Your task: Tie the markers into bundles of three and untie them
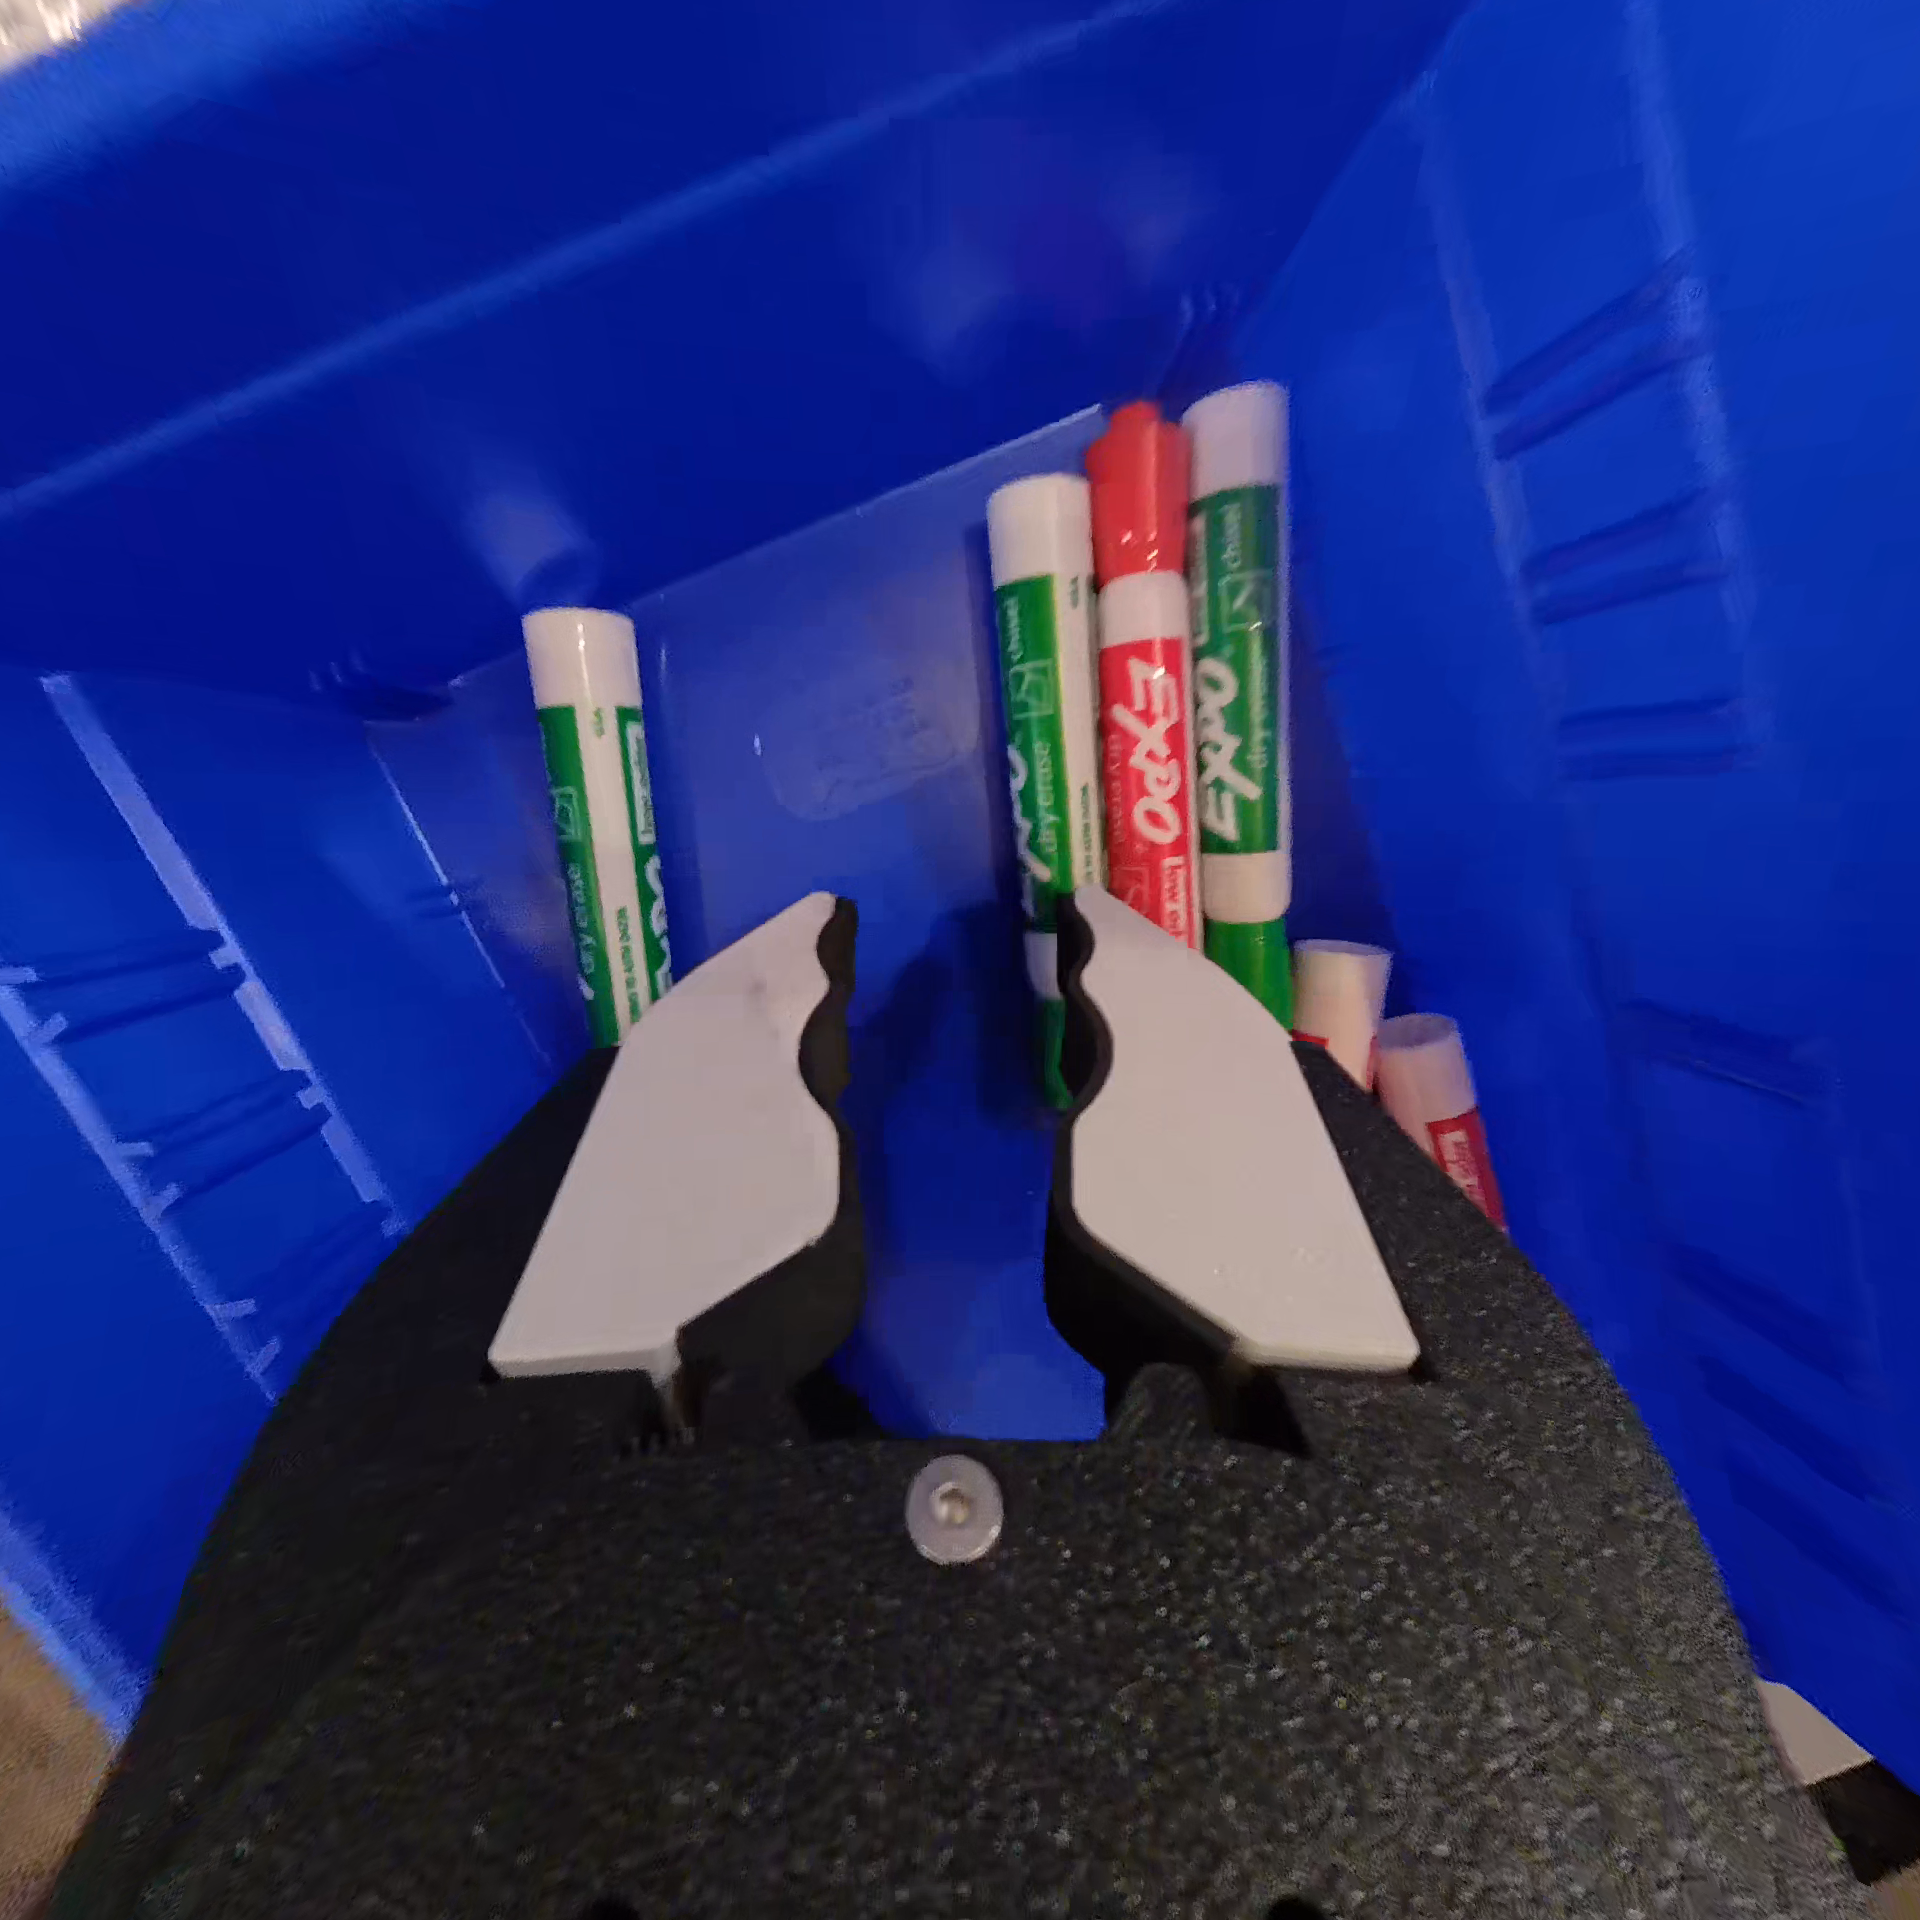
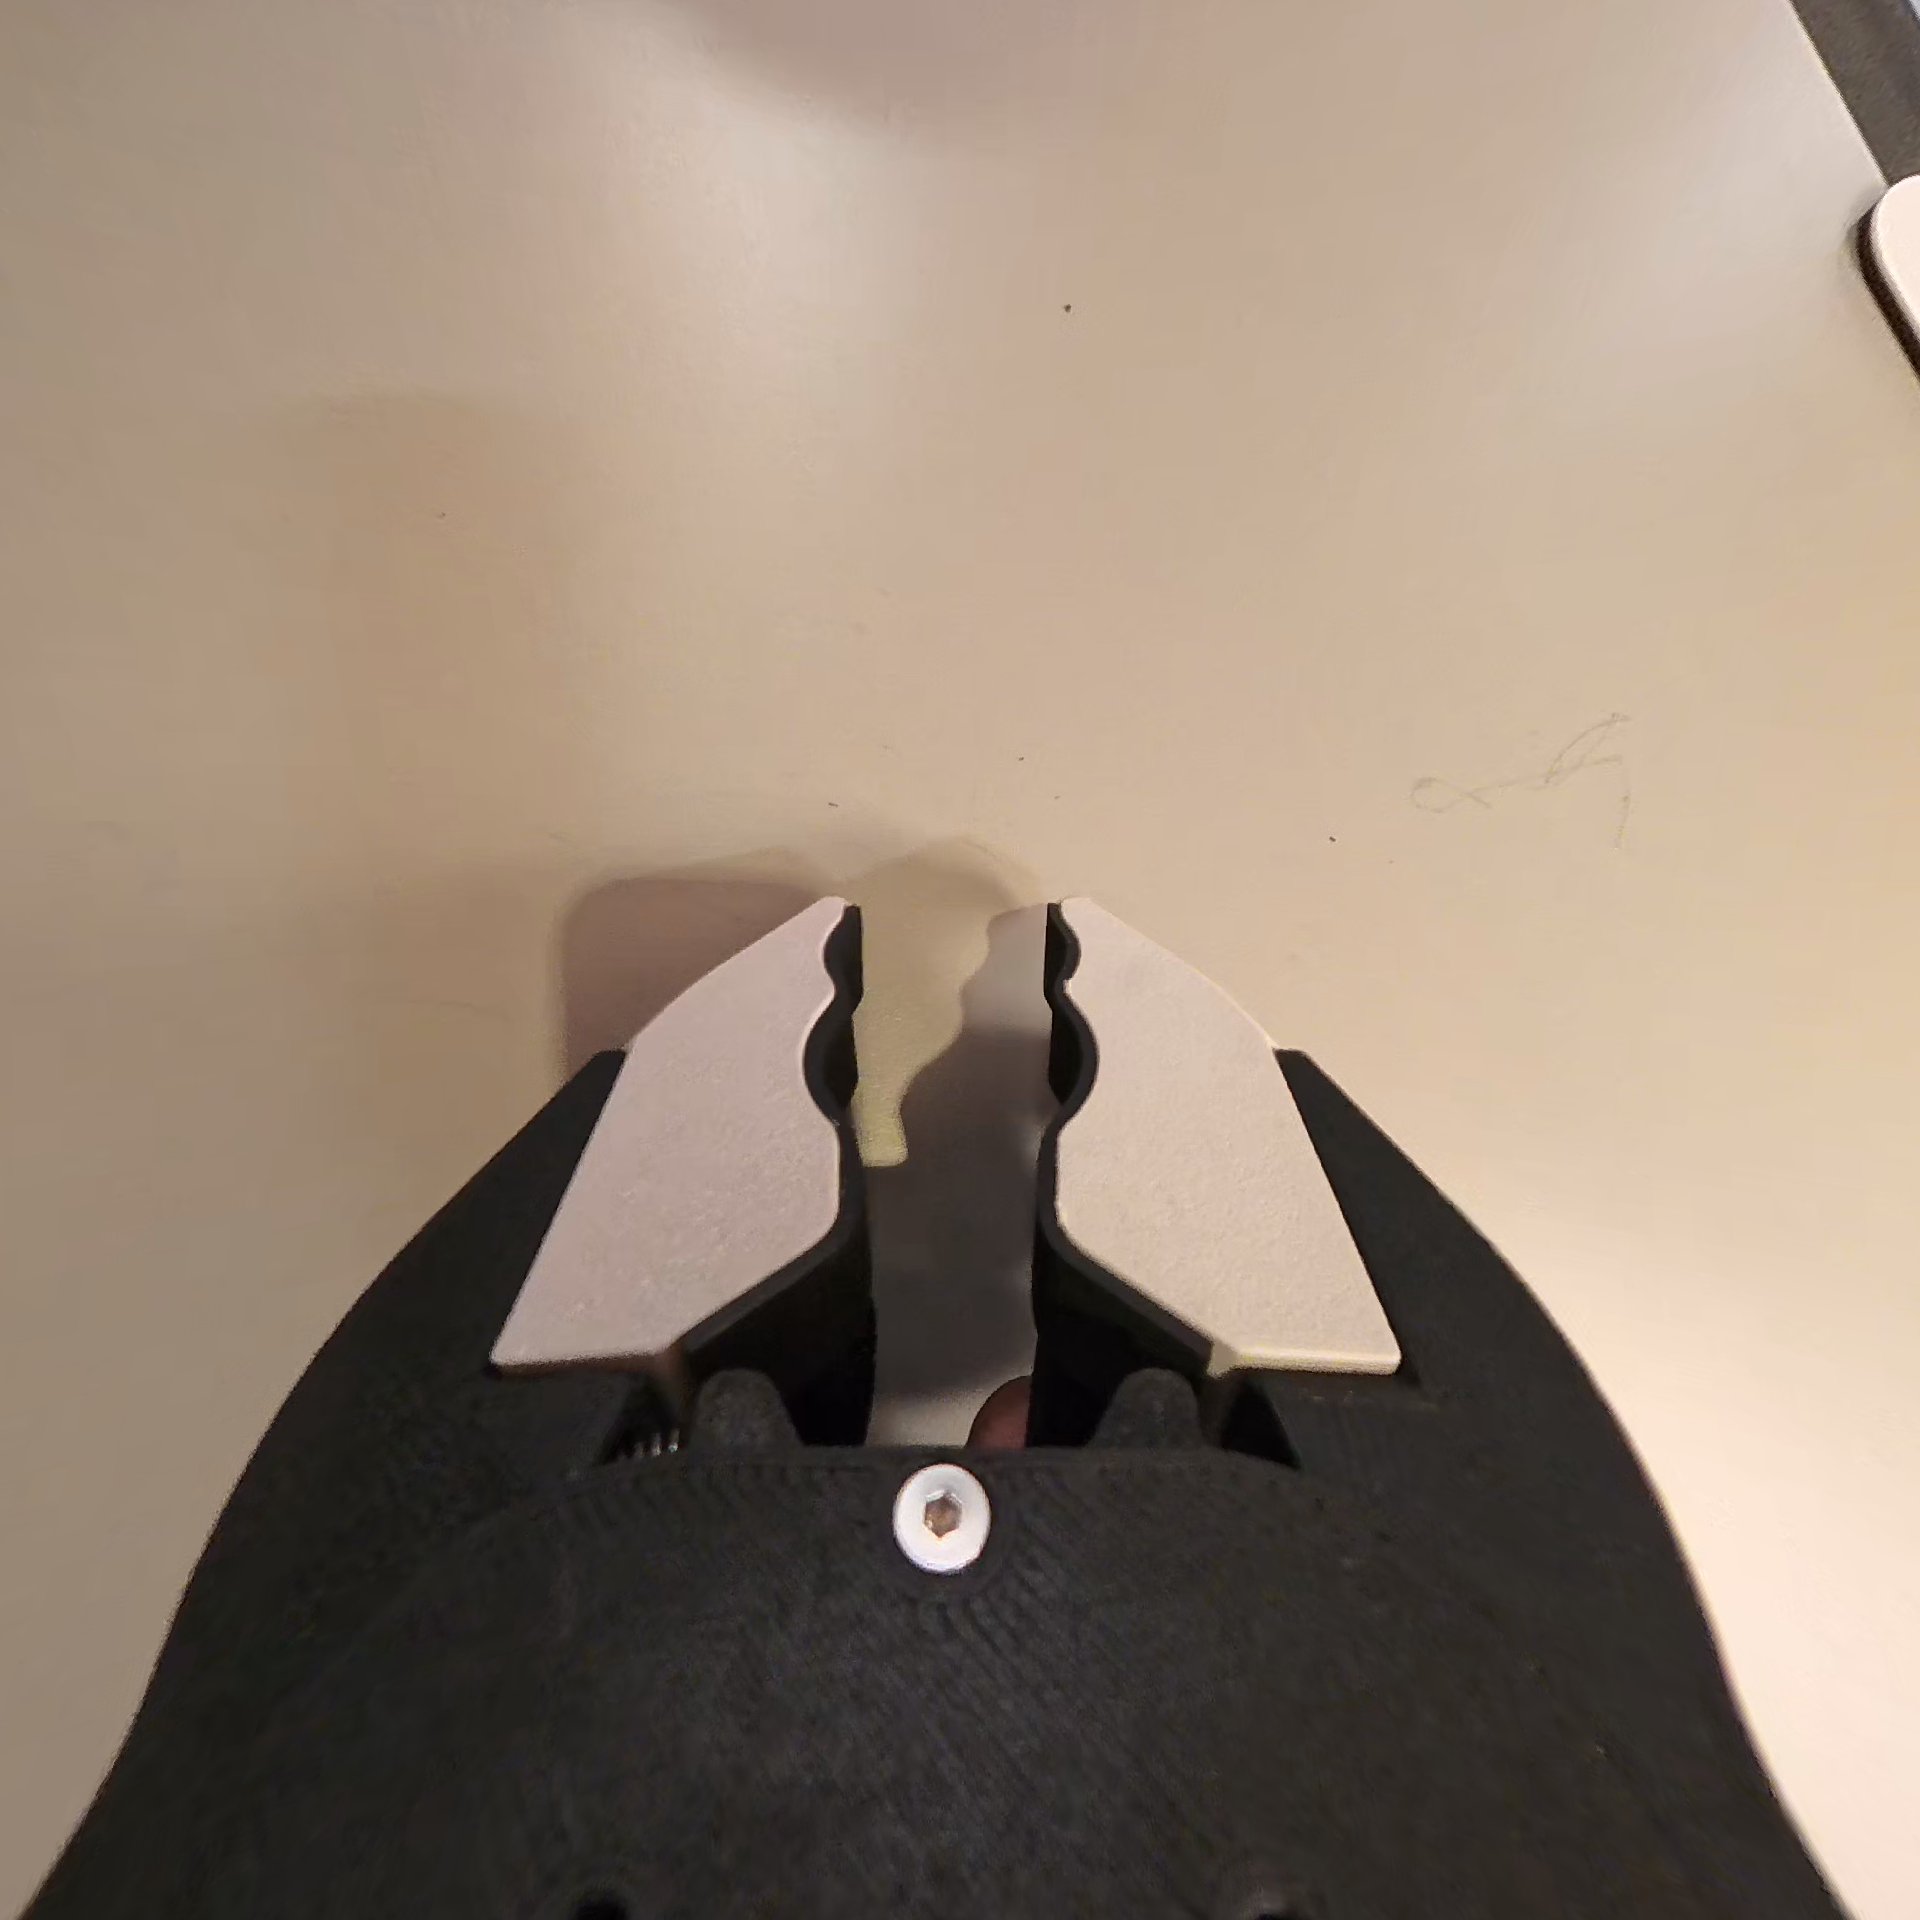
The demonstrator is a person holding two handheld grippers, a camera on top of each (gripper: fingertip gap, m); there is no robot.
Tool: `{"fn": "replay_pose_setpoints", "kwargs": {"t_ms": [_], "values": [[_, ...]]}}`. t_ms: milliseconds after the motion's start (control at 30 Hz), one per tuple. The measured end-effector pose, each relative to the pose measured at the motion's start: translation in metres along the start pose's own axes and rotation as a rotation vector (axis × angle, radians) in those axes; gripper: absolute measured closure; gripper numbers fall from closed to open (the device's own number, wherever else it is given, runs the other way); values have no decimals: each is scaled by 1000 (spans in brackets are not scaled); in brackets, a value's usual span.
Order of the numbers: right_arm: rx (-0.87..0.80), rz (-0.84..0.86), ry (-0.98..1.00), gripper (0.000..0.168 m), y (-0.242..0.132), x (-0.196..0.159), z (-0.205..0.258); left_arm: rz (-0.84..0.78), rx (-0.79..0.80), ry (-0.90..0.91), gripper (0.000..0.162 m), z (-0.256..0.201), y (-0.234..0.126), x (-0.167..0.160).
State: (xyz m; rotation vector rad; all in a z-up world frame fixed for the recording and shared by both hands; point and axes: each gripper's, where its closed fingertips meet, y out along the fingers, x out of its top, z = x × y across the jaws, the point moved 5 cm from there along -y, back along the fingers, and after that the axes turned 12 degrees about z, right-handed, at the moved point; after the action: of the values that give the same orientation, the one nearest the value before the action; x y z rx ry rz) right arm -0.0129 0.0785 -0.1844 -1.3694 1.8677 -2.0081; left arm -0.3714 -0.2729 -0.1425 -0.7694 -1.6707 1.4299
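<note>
Though both grippers [image 1: 956, 914] [image 2: 954, 914] gape empty, left hides lower markers [image 1: 1143, 727] in bin [image 1: 520, 364].

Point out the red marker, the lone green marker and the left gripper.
red marker [image 1: 1143, 727]: left wrist view, on its red label band.
lone green marker [image 1: 597, 790]: left wrist view, mid-barrel.
left gripper [image 1: 956, 920]: left wrist view, gap between its open fingertips.

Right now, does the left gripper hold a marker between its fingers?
No, the left gripper is open and empty inside the blue bin; the markers lie beyond its fingertips.
</note>
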Motion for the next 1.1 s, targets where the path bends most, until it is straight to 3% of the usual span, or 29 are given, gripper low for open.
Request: {"fn": "replay_pose_setpoints", "kwargs": {"t_ms": [100, 167, 300, 400, 500, 600, 733, 800, 867, 967, 1100], "values": [[10, 4, 8, 135, 1, 0, -1, -9, -17, 35, 124, -6, 0, 3], [13, 4, 10, 135, 1, 0, -1, 73, -4, 60, 124, -7, 13, -1], [11, 4, 12, 135, 1, 0, -1, 107, 32, 69, 143, -3, 28, -1], [7, 4, 14, 134, 1, 0, -2, 105, 44, 59, 144, 0, 30, 0], [1, 4, 13, 134, 1, 0, -2, 22, 79, 24, 144, 5, 10, 1], [0, 3, 12, 134, 0, 0, -2, -144, 100, 21, 144, -9, -40, 11], [3, 4, 14, 134, 1, 0, -2, -320, 131, 215, 144, -99, -113, 39], [-2, 3, 12, 134, 0, 0, -2, -333, 82, 376, 144, -167, -120, 54], [-14, -2, 6, 134, 0, 0, -1, -279, 43, 518, 144, -229, -100, 65], [-33, -8, 0, 134, -1, 0, -1, -148, -90, 680, 144, -303, -39, 66], [-45, -8, 6, 133, -1, 0, -2, -26, -153, 761, 144, -347, 24, 61]]}}
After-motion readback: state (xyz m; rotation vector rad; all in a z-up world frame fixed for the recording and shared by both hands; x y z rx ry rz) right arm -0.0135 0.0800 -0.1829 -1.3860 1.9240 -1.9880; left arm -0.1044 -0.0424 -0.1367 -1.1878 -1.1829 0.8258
